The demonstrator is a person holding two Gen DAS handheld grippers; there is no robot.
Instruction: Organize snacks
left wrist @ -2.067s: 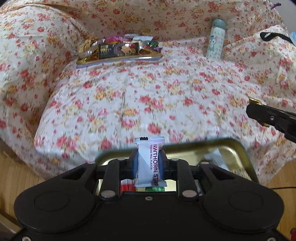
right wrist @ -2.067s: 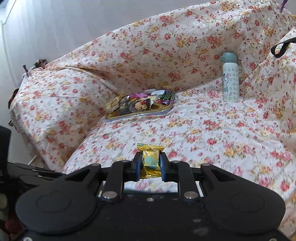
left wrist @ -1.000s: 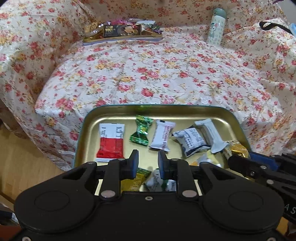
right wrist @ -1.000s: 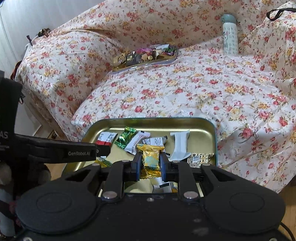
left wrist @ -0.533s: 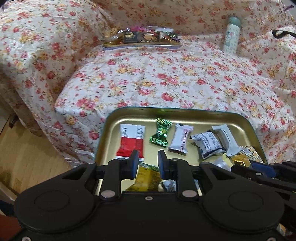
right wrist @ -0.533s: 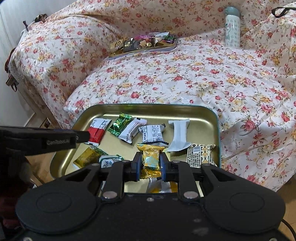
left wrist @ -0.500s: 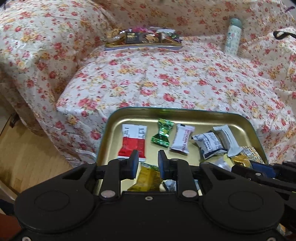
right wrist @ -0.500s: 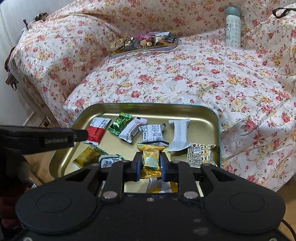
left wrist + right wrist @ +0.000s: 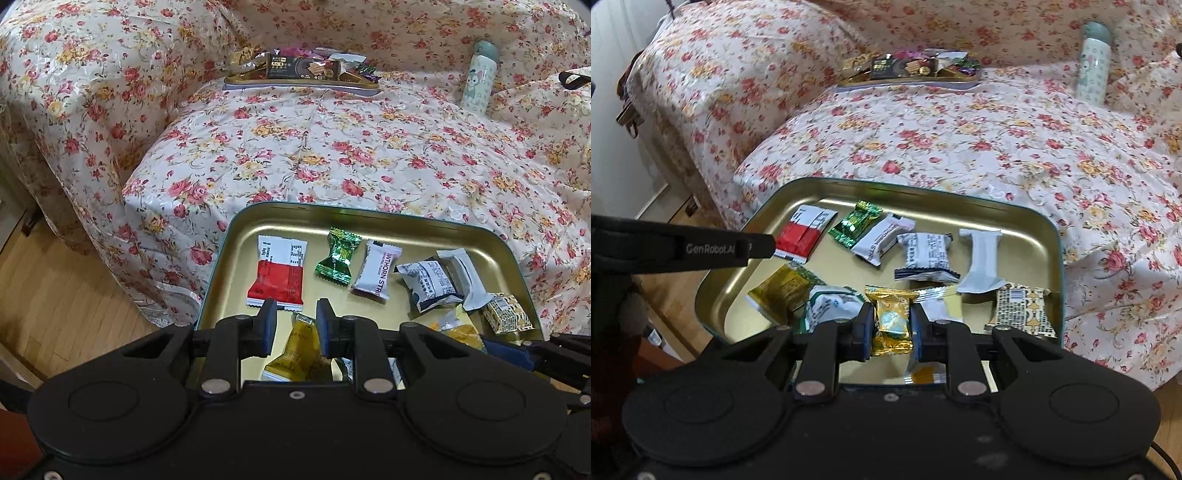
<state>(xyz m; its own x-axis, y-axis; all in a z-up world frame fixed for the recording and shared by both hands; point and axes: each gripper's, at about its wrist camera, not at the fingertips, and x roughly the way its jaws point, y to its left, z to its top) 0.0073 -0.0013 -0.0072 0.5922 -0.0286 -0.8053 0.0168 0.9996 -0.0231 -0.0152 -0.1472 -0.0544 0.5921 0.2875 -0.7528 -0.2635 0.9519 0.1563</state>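
Tray (image 9: 1015,214), gold metal, sits low in both views against the front edge of the flowered sofa cover (image 9: 332,147), a dozen or so wrapped snacks lying in it. Right gripper (image 9: 888,321) pinches a gold-wrapped candy (image 9: 891,317) upright between its pads, above the tray's near side; same grip as 2 s ago, when it held the candy over the sofa with no tray under it. Left gripper (image 9: 292,325) is nearly pressed together with nothing clamped; its jaws have just been opening a little, leaving a small gap through which a yellow packet (image 9: 295,350) lying in the tray shows. Two seconds ago the left one was carrying the white hawthorn strip (image 9: 375,271); that strip now lies in the tray between a green candy (image 9: 338,256) and a dark-printed white packet (image 9: 428,282). Second tray (image 9: 301,79), piled with snacks, sits far back on the sofa, with a bottle (image 9: 478,77) off to its right.
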